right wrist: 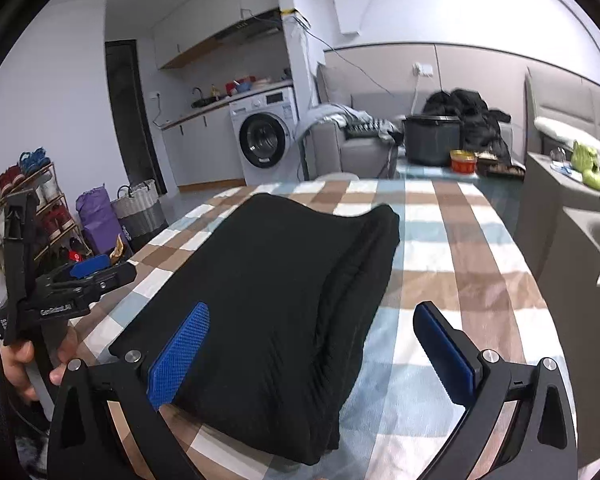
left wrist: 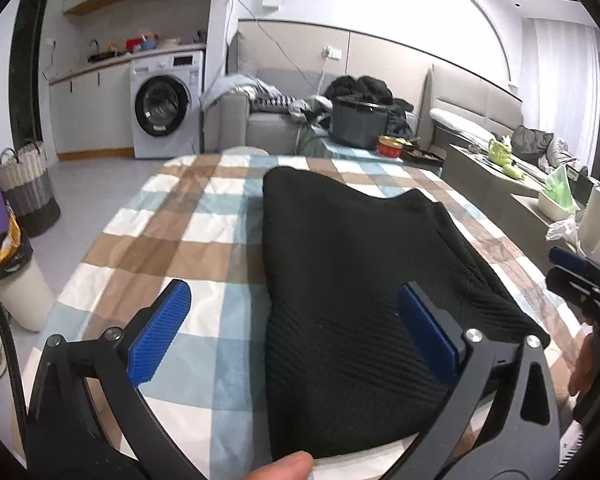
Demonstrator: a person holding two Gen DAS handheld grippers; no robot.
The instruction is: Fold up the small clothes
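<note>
We've got both claws, left gripper [left wrist: 294,330] and right gripper [right wrist: 312,350], wide open and empty above the folded black ribbed knit garment [left wrist: 364,264] on the checked tablecloth [left wrist: 172,240]. Its layered edge could snag on a blue pad and unfold.

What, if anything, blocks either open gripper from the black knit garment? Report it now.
Nothing visible does. The folded black knit garment lies on the checked tablecloth, right beneath the open left gripper and right gripper, with no object between them.
</note>
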